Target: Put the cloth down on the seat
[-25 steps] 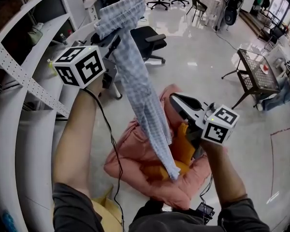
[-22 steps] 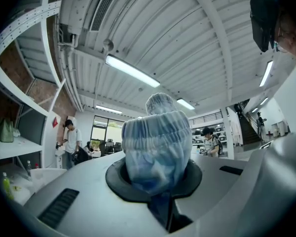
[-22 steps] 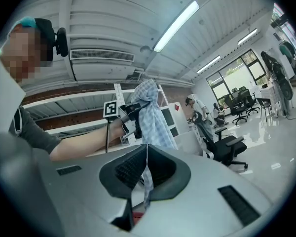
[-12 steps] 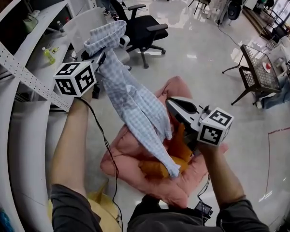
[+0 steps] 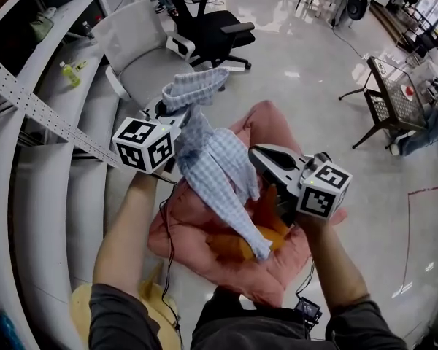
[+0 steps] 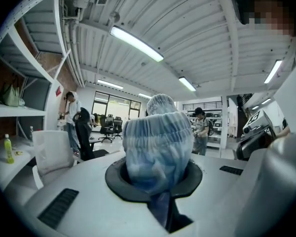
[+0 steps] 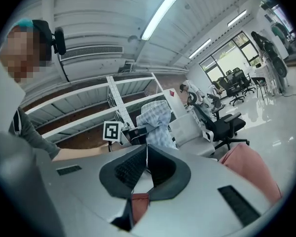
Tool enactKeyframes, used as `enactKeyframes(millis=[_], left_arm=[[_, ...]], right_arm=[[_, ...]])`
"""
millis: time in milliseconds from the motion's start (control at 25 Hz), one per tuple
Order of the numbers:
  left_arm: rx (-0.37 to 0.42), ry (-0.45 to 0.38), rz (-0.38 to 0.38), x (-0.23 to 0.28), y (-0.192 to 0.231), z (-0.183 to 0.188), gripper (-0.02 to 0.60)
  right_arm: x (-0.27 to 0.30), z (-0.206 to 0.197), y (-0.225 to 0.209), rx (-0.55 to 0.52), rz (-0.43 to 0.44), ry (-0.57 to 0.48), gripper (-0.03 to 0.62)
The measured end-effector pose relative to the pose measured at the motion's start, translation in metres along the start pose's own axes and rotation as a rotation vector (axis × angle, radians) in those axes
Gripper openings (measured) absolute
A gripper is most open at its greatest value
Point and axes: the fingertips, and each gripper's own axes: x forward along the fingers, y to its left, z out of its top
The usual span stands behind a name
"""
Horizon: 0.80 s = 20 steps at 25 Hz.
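– Left gripper (image 6: 157, 177)?
– Clamped nearly shut on the blue-and-white checked cloth (image 5: 217, 168). Right gripper (image 7: 147, 154): jaws together, empty.
– Cloth's lie?
– Hangs lengthwise from far left down to near right, over the pink cushion (image 5: 277, 275).

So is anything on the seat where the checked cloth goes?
Yes. A pink cloth is spread below, with an orange one on top, directly under the checked cloth hanging from the left gripper.
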Motion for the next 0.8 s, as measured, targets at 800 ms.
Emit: enactKeyframes(millis=[800], left_arm=[[-0.275, 0.232, -0.163, 0.022, -0.175, -0.195, 0.067]], right_arm=[[-0.108, -0.072, -0.031, 0.126, -0.059, 0.012, 0.017]])
